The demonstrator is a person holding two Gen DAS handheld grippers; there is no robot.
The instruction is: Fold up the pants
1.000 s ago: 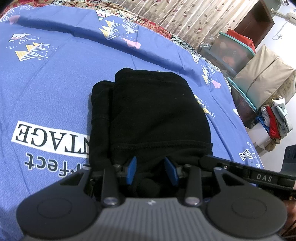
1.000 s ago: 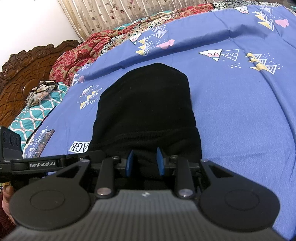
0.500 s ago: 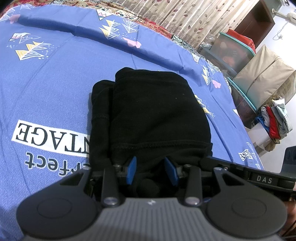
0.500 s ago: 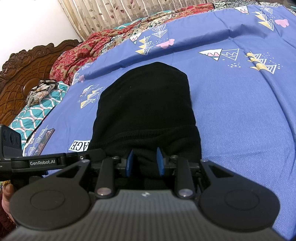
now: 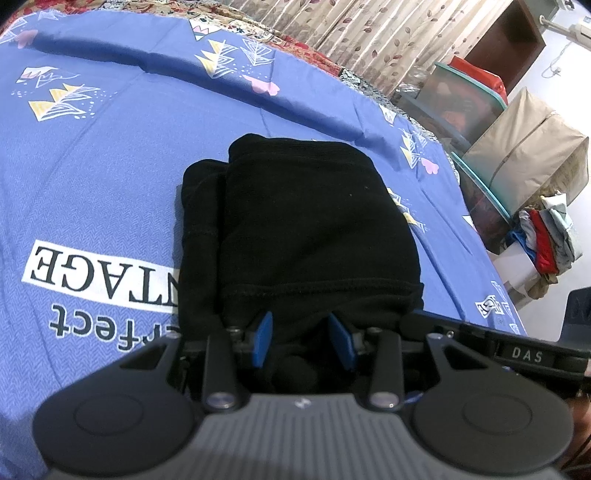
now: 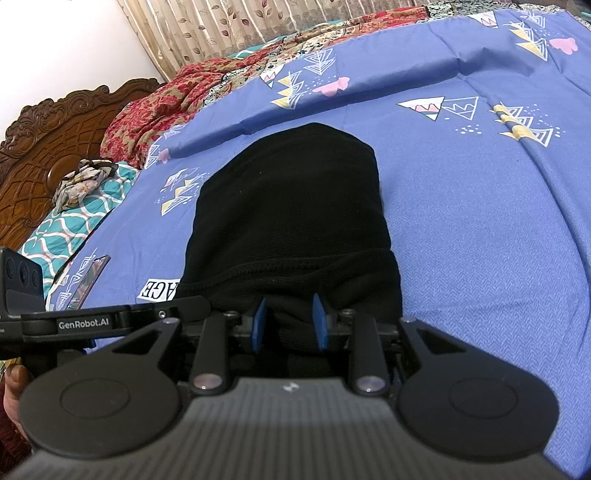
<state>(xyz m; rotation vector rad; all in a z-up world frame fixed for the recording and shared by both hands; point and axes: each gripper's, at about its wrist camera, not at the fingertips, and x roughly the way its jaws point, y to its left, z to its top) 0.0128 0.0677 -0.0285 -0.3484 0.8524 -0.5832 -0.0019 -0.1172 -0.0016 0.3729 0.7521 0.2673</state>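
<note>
The black pants (image 5: 306, 229) lie folded into a thick bundle on the blue printed bedsheet (image 5: 103, 166), long axis running from the near edge away toward the far curtains (image 5: 369, 33). At that near edge, the left gripper (image 5: 301, 341) has its jaws clamped on bunched black cloth, and the right gripper (image 6: 290, 323), just beside it, grips the same hem.

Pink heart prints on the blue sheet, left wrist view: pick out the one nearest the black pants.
It is the heart print just right of the pants, near the sheet's right edge. The heart by the fold ridge and the one at top left lie farther off.
</note>
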